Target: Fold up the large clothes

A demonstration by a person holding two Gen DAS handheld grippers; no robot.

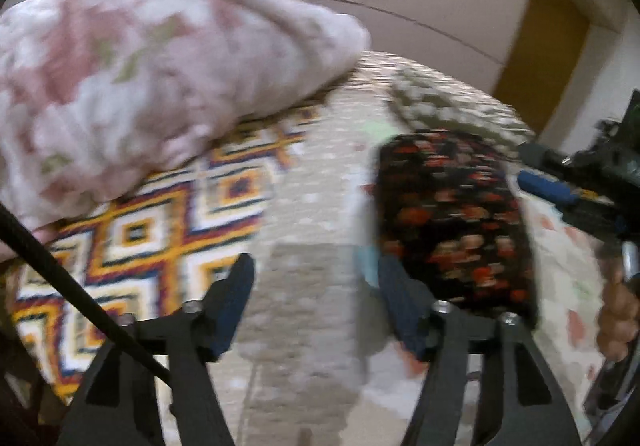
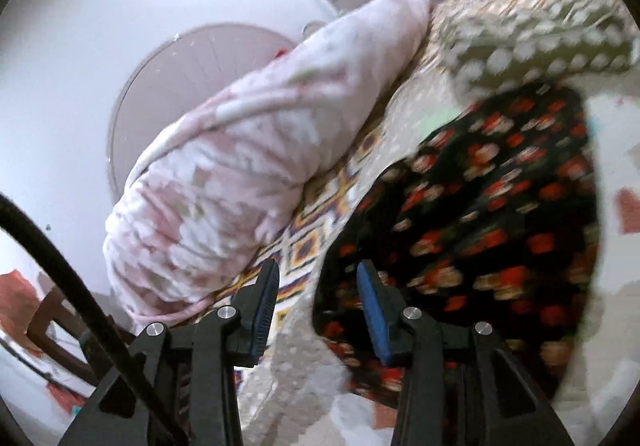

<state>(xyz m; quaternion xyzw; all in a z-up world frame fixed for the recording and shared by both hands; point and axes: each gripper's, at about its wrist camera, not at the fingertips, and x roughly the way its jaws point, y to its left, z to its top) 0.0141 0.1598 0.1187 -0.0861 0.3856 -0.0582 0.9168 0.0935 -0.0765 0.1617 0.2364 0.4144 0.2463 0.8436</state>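
A black garment with red and cream flowers (image 1: 456,217) lies folded on the bed, to the right in the left wrist view and filling the right half of the right wrist view (image 2: 480,213). My left gripper (image 1: 316,306) is open and empty above the beige bedspread (image 1: 308,173), just left of the garment. My right gripper (image 2: 316,310) is open and empty, its right finger over the garment's near left edge. The right gripper also shows at the far right of the left wrist view (image 1: 560,189). Both views are motion blurred.
A rolled pink floral blanket (image 1: 132,85) lies at the left (image 2: 256,149). A colourful diamond-pattern cloth (image 1: 160,230) lies under it. A beige dotted pillow (image 2: 532,41) sits beyond the garment. A white floral sheet (image 1: 568,286) is at the right. A wall and wardrobe stand behind.
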